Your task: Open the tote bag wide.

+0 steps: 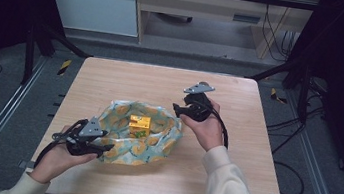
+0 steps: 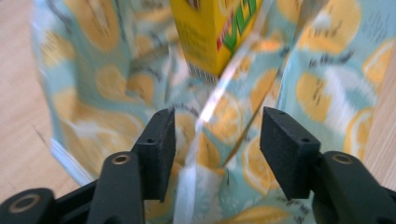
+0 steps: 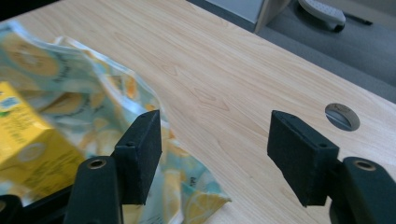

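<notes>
So the bag (image 1: pixel 137 134) is lying open in the middle of the table (image 1: pixel 249 188), lemon print all over, with a yellow carton (image 1: pixel 139 125) sitting inside it. The left gripper (image 1: pixel 103 147) is at the bag's near-left corner, and in the left gripper view its jaws are spread wide with a fold of the bag's edge (image 2: pixel 210 140) standing up right between them, not pinched yet. The carton (image 2: pixel 217 32) is straight ahead of that gripper, deeper in the bag.

The right gripper (image 1: pixel 178 110) hangs at the far-right rim, also wide open and holding nothing. In the right gripper view the bag (image 3: pixel 93 107) lies off toward its left jaw, so most of the gap is over bare table (image 3: pixel 224 88).

Judging by that, the left one is the better placed: the edge is already lined up in its gap, so it looks like it just needs to close. The right would have to shift toward the bag first.
</notes>
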